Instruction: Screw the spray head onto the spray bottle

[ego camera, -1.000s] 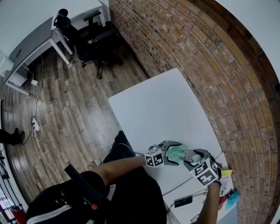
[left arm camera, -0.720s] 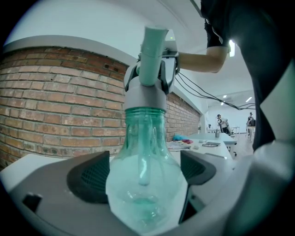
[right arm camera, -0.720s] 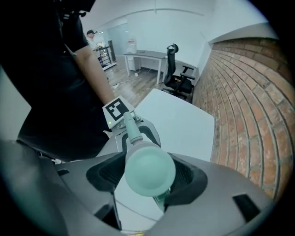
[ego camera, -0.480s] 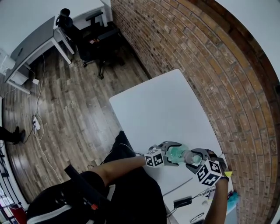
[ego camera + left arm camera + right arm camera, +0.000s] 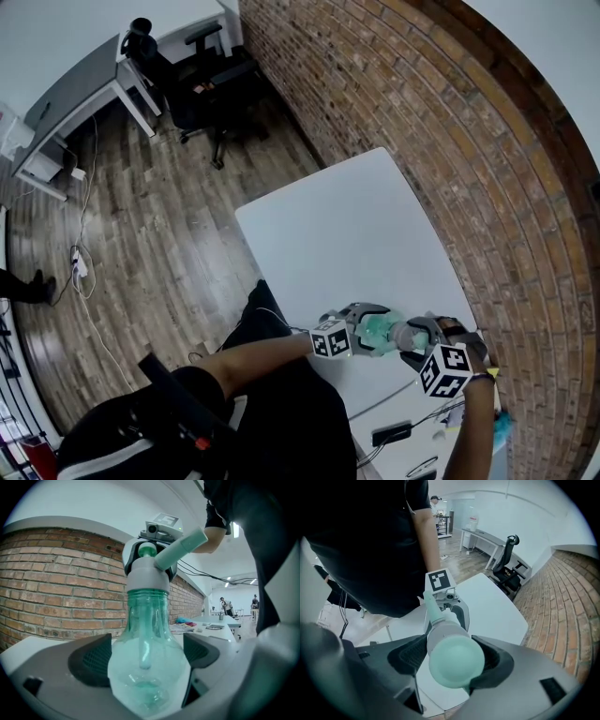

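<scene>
We have the left gripper clamped on the belly of the spray bottle, held over the near end of the table with the neck pointing right. The spray head sits on that neck, and the right gripper is closed on it end-on. Both tools look coaxial with the bottle's long axis, so we expect the next twist to be a roll about that axis.

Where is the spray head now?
Head view, lower right, over the near end of the table: clamped in the right gripper, the spray head sits on the neck of the bottle that the left gripper holds.
</scene>
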Demonstrator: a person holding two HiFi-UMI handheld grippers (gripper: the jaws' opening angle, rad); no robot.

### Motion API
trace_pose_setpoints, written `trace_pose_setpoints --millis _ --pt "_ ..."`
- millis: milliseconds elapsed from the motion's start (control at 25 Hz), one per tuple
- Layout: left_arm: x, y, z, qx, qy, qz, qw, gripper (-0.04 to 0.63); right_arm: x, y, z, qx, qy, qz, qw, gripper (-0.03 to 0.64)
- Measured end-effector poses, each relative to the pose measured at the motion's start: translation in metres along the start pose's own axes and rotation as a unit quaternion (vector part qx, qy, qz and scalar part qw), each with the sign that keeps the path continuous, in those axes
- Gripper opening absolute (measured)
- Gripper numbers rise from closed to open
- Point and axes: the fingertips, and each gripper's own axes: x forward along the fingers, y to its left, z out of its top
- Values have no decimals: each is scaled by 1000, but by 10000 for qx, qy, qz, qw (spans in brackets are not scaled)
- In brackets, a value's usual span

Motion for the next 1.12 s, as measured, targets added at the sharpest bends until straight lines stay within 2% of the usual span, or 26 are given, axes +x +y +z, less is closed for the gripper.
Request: trace_pose_setpoints --millis 160,280,360,480,520,600,920,1120 --pt "0 0 0 20 -1 -5 10000 474 -9 1 5 625 -280 -156 9975 275" --pt "-1 0 1 21 -22 5 10000 474 -25 0 8 1201 -573 -251 9908 275" --pt "-1 0 1 5 -23 7 10000 474 -38 -9 9 1849 -844 -462 9780 275" --pt "0 0 -1 -1 -12 0 10000 474 -48 -23 4 3004 -1194 -850 9425 275" --pt "0 0 -1 1 -12 -5 10000 474 -47 -23 2 3181 -1215 -879 9361 275" --pt "0 -1 -1 -3 -14 -6 10000 474 -39 -18 0 3167 -1077 -819 9388 275" --pt "0 0 0 -20 -30 12 10000 474 -14 -13 -4 2310 -204 -476 9716 276" --pt "0 0 1 -17 -39 17 10000 474 -11 -9 0 1954 -151 -157 9805 267"
